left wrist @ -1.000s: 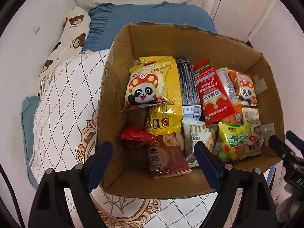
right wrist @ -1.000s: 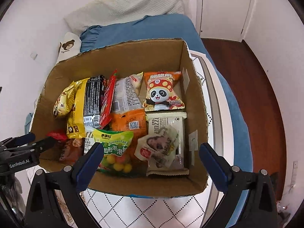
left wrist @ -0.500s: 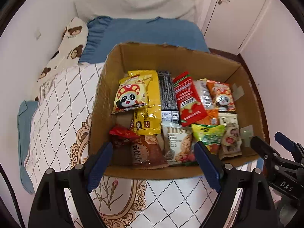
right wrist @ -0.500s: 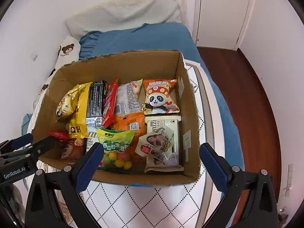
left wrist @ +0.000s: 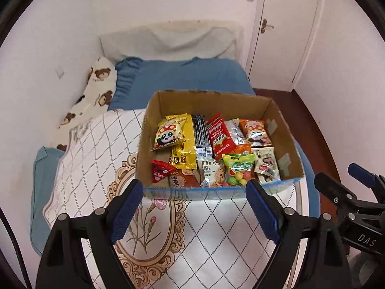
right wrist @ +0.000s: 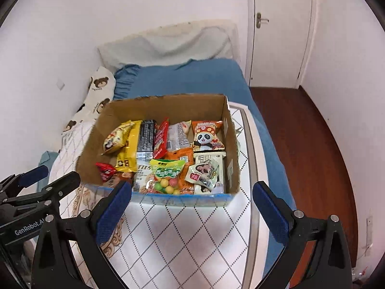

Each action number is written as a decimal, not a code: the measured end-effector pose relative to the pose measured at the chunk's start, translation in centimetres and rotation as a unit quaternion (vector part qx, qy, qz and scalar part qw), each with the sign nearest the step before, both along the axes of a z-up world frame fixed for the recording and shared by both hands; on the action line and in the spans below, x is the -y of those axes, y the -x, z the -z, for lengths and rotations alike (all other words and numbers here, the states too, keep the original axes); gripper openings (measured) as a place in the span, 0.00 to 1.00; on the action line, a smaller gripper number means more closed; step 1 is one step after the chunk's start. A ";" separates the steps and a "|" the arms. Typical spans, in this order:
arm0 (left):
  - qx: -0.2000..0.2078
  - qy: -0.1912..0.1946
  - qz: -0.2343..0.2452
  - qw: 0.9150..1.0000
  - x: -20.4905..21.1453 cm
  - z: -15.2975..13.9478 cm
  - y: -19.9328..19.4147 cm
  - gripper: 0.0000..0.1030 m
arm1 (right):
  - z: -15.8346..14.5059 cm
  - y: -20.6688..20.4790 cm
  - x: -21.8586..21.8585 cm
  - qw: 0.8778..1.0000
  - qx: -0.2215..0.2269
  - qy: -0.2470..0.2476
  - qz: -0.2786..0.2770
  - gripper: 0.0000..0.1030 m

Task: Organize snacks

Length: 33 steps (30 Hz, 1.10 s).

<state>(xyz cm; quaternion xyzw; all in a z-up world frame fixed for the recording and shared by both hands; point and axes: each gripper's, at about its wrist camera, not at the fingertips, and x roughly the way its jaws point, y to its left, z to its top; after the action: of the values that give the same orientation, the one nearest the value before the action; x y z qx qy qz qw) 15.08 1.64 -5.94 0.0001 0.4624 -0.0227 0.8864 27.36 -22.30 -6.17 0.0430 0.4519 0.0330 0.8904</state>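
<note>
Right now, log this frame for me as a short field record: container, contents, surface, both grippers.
container: open cardboard box
contents: many snack packets, including a yellow panda bag and a green candy bag
surface: quilted bedspread on a bed
left gripper: open, empty, short of the box
right gripper: open, empty, short of the box

box: cardboard box (right wrist: 158,110) of snacks ahead of the right gripper (right wrist: 190,207), on the bed (right wrist: 187,77)
gripper: jaws apart, nothing between them
</note>
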 end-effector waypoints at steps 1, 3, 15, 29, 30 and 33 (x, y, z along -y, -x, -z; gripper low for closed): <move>0.007 0.000 0.001 1.000 0.0 -0.5 0.8 0.85 | -0.6 0.9 0.0 1.000 0.006 0.001 0.001 1.00; 0.017 0.001 0.001 1.000 0.0 -1.2 2.3 0.85 | -1.6 2.6 -0.1 1.000 0.017 0.001 0.000 1.00; 0.075 -0.002 -0.006 0.997 -0.6 -5.4 9.4 0.85 | -7.0 11.1 0.1 0.997 0.072 0.004 0.005 1.00; 0.101 -0.004 0.001 0.995 -0.5 -7.6 13.8 0.85 | -11.4 16.2 -0.2 0.992 0.126 0.015 0.001 1.00; 0.103 -0.006 0.000 0.995 -0.5 -7.6 13.9 0.85 | -11.4 16.3 -0.2 0.992 0.125 0.014 0.000 1.00; 0.109 -0.005 -0.004 0.994 -0.6 -7.5 13.7 0.85 | -11.2 16.4 -0.2 0.992 0.124 0.014 0.001 1.00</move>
<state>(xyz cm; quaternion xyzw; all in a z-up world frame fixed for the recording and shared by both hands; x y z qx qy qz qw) 1.40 2.20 1.59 0.0052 0.3626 -0.0164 0.9318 10.92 -22.13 4.98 0.0266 0.3383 0.0307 0.9402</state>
